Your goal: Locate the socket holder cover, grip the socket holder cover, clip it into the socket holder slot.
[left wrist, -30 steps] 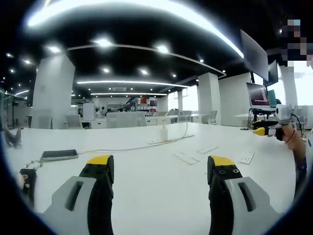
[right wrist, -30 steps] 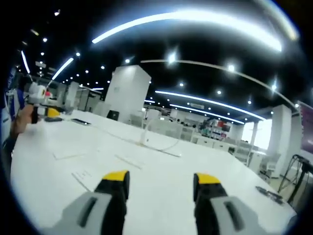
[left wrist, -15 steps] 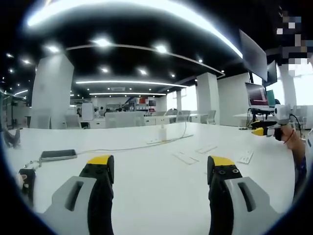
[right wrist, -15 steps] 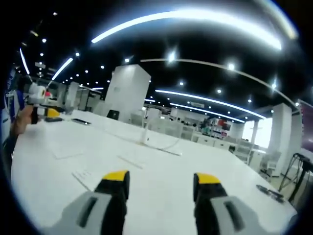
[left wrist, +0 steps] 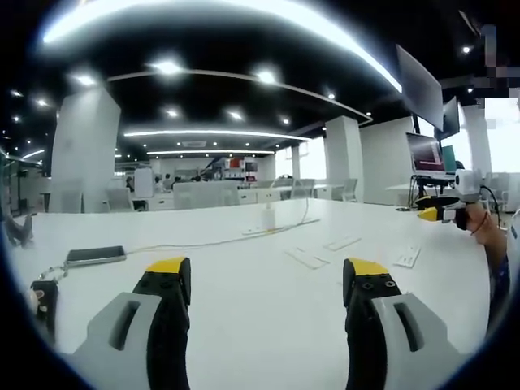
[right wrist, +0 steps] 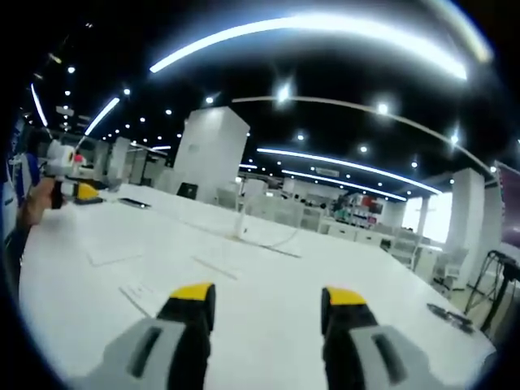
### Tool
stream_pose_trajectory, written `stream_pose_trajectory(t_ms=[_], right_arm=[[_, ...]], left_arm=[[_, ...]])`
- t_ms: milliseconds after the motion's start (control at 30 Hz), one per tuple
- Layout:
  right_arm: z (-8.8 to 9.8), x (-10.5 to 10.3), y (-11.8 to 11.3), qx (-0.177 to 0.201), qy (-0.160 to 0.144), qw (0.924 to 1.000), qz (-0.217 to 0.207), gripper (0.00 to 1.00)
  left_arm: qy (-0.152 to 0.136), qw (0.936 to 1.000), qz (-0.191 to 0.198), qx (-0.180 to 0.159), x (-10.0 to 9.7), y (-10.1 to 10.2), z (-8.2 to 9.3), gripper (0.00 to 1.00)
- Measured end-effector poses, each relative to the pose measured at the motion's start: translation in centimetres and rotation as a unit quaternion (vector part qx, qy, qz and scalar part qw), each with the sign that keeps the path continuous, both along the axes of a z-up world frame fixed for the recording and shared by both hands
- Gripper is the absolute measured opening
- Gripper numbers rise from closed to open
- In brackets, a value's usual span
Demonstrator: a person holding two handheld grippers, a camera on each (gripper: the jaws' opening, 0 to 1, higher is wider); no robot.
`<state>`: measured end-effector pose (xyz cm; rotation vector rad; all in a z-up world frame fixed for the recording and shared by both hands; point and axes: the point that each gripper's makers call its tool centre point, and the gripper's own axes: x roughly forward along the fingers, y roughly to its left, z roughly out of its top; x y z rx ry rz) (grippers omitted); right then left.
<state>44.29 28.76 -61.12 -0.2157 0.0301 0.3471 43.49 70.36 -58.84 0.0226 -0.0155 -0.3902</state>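
Lower frame, left gripper [left wrist: 264, 280]: yellow-tipped jaws wide apart, empty.
Right gripper [right wrist: 264, 305]: likewise spread, holding nothing.
Flat white plastic cover pieces [left wrist: 307, 258]: lying mid-frame on white table [left wrist: 244, 276].
Progress: locating only; gripping, clipping remain.

A white table [left wrist: 244, 284] carries flat white strips [left wrist: 309, 259], a phone [left wrist: 96, 256] and a cable [left wrist: 211, 242].

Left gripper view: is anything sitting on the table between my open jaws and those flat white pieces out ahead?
Nothing visible. Bare white table runs from the left gripper to the flat white pieces. The phone and white cable lie off to the left.
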Motion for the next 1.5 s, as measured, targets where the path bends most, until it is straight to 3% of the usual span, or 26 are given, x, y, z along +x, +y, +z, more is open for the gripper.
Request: stream_pose_trajectory(t_ms=[167,300,500,633,800,933,1133,1233,1333,1367,1400,1433,1467,1500], right_arm=[[0.3,0.2,0.1,0.001,-0.005,1.0,0.006,0.54],[0.9,0.6,0.9,0.034,-0.001,0.999,0.03,0.54],[2.4,0.7,2.6,0.0,0.001,0.9979,0.065,0.55],[3.3,0.0,5.7,-0.018,0.024,0.9877,0.153,0.55],[4.4,-0.1,7.7,-0.03,0.028,0.9804,0.193,0.55],[4.0,0.0,8.9,-0.081,0.05,0.9699,0.224,0.56],[2.3,0.2,10.3,-0.163,0.101,0.9442,0.268,0.57],[1.3,0.7,10.9,-0.193,0.145,0.9292,0.279,0.58],[0.1,0.4,11.8,-0.231,0.183,0.9052,0.306,0.58],[0.0,0.3,11.8,-0.237,0.188,0.9022,0.308,0.57],[-0.8,-0.1,12.1,-0.266,0.208,0.8852,0.32,0.57],[-1.0,-0.1,12.1,-0.272,0.212,0.8821,0.321,0.57],[-1.6,-0.3,12.1,-0.299,0.225,0.8681,0.326,0.57],[-2.0,-0.4,12.2,-0.314,0.231,0.8592,0.331,0.57]], left_arm=[[-0.002,1.0,0.001,0.0,0.0,0.2,0.1,0.76],[-0.002,1.0,0.004,-0.001,0.1,0.4,0.1,0.76],[0.005,1.0,0.002,-0.004,0.2,0.4,-0.1,0.75],[0.003,1.0,0.001,-0.005,0.1,0.4,0.0,0.75],[0.004,1.0,0.001,-0.007,0.1,0.5,-0.1,0.75],[0.004,1.0,0.0,-0.008,0.1,0.5,-0.1,0.75],[0.007,0.9999,-0.002,-0.011,0.1,0.4,-0.3,0.75],[0.006,0.9999,-0.003,-0.011,0.1,0.3,-0.3,0.75],[0.01,0.9999,-0.003,-0.01,0.1,0.2,-0.5,0.75],[0.01,0.9999,-0.003,-0.01,0.1,0.2,-0.5,0.75],[0.012,0.9999,-0.004,-0.01,0.1,0.0,-0.6,0.75],[0.013,0.9999,-0.004,-0.01,0.1,0.0,-0.6,0.75],[0.015,0.9998,-0.005,-0.009,0.1,-0.1,-0.8,0.75],[0.017,0.9998,-0.006,-0.009,0.1,-0.2,-0.8,0.75]])
